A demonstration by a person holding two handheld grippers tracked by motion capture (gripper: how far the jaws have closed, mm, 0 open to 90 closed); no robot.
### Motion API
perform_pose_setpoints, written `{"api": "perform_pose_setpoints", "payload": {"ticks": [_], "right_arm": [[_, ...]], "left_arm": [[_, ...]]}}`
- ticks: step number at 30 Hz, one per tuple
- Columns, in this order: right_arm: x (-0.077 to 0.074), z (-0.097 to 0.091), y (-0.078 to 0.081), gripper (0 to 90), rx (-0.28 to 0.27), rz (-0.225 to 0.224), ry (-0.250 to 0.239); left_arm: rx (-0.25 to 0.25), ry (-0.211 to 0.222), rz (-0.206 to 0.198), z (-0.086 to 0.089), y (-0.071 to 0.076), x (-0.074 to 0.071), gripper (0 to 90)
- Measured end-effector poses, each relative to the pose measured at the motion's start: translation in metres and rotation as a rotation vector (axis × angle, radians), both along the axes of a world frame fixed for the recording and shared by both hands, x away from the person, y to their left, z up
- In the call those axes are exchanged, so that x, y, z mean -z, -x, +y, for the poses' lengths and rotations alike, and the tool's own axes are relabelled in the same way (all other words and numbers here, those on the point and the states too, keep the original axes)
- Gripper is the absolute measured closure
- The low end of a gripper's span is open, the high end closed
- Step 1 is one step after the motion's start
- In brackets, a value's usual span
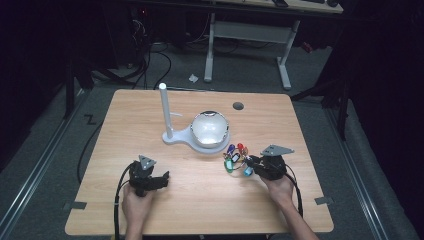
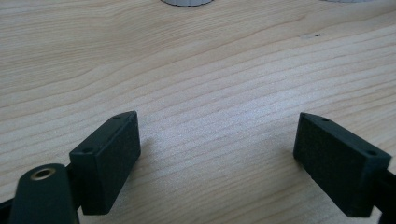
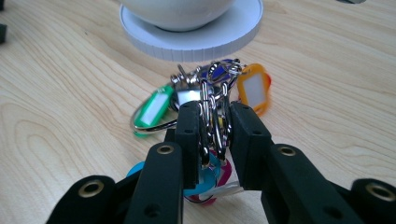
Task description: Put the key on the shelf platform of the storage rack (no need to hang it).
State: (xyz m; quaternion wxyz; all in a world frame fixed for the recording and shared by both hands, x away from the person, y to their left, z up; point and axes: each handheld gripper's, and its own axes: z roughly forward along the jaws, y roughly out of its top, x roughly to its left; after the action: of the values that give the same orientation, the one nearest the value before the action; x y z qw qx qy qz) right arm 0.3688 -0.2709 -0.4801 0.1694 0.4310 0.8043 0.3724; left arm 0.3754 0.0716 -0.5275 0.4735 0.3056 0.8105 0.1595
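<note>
- While the left hand-held gripper (image 1: pixel 161 180) rests low over the near-left part of the worktop (image 1: pixel 150 210), its jaws stand wide apart with bare wood between them; it looks parked there, out of the way, so the other hand can work alone.
- Further along, a white post (image 1: pixel 165 111) stands upright on a flat white base (image 1: pixel 176 137) near the middle of the worktop; judging by its shape, it may serve as a peg for hanging things over, though nothing hangs on it now.
- Just beside the post, on the wider round end of the same base, sits a white dome (image 1: pixel 210 127), well clear of both hand-held grippers.
- Right of the dome's base, near its edge, is the bunch of key tags (image 3: pixel 212 100): coloured plastic tags, green (image 3: pixel 152 109), orange (image 3: pixel 253 88), blue and pink among them, joined by metal rings.
- The right hand-held gripper (image 3: pixel 215 140) is clamped on those metal rings, the two pads pressing them from either side. Gripping the rings rather than a single tag probably keeps the whole bunch together, since the tags dangle loosely and would swing or slip.
- Some tags droop below the jaws and others fan out ahead; whether the bunch touches the wood I cannot tell.
</note>
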Motion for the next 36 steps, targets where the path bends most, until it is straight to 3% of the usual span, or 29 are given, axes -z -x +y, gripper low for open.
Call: {"api": "perform_pose_setpoints", "payload": {"ticks": [16, 36], "right_arm": [[-0.035, -0.011, 0.000, 75.4, -0.013, -0.058, -0.063], [-0.083, -0.021, -0.003, 76.0, -0.046, -0.116, -0.104]], "left_arm": [[0.004, -0.005, -0.004, 0.000, 0.000, 0.000, 15.2], [0.001, -0.001, -0.001, 0.000, 0.000, 0.000, 15.2]]}}
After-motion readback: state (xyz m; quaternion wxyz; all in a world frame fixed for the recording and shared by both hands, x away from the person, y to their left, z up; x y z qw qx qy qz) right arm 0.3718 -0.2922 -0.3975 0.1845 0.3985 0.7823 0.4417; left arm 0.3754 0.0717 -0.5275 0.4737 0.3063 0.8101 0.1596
